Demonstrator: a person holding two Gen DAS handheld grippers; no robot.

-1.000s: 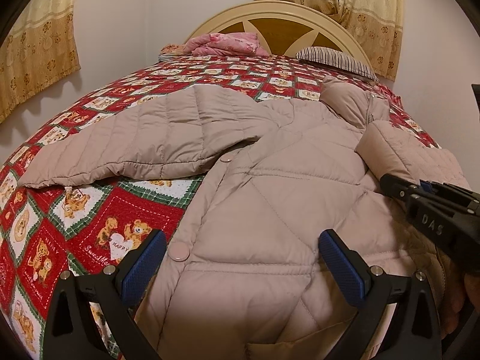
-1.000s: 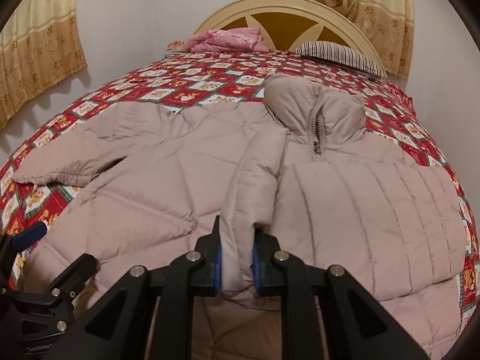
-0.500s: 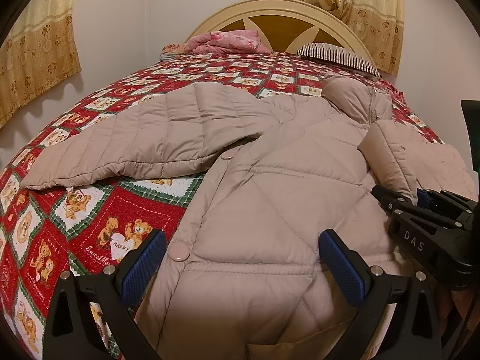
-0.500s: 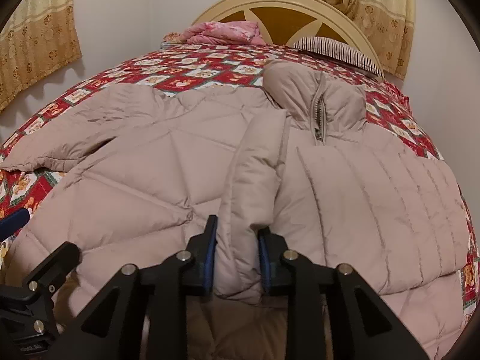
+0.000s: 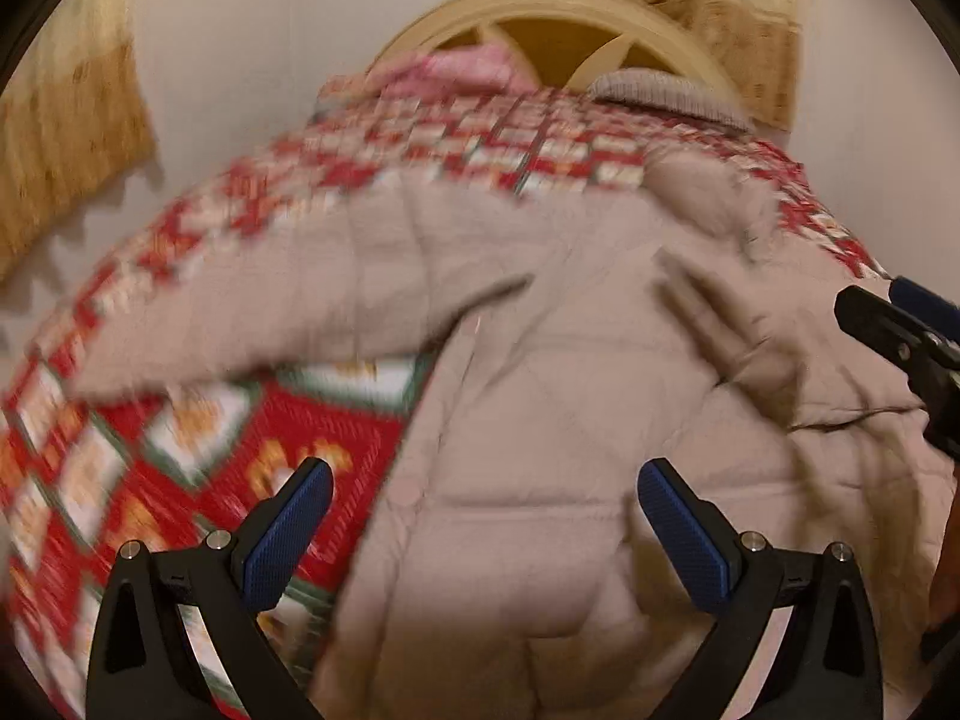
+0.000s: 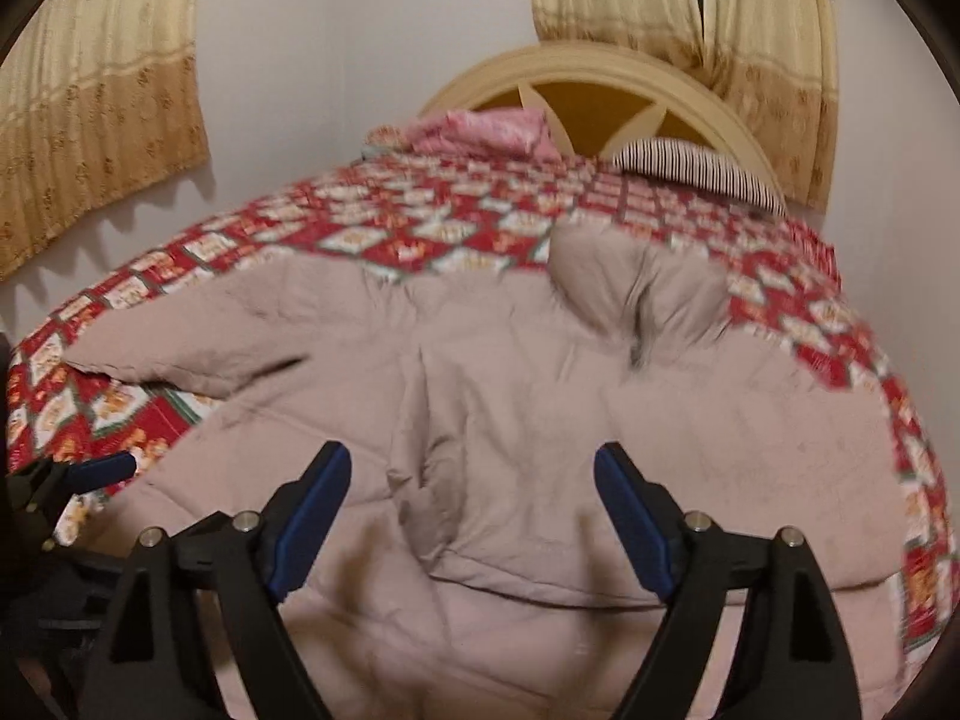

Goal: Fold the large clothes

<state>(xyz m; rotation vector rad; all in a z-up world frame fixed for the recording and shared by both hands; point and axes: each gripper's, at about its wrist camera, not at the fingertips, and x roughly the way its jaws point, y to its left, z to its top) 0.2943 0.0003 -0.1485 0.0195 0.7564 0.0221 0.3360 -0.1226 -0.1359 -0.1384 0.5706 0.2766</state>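
So the right hand-held gripper (image 6: pixel 474 516) just let go, jaws wide, sleeve (image 6: pixel 432 456) now folded across the puffer jacket (image 6: pixel 690 450) toward 12 o'clock, left hand-held gripper (image 5: pixel 483 531) open too, other sleeve (image 5: pixel 300 324) next I guess.

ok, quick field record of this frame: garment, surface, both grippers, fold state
garment: beige quilted jacket, spread out
surface: bed with red patchwork quilt
left gripper: open, empty, over the jacket's lower edge
right gripper: open, empty, over the jacket
fold state: right sleeve laid across the body; left sleeve stretched out on the quilt
image quality: left wrist view motion-blurred
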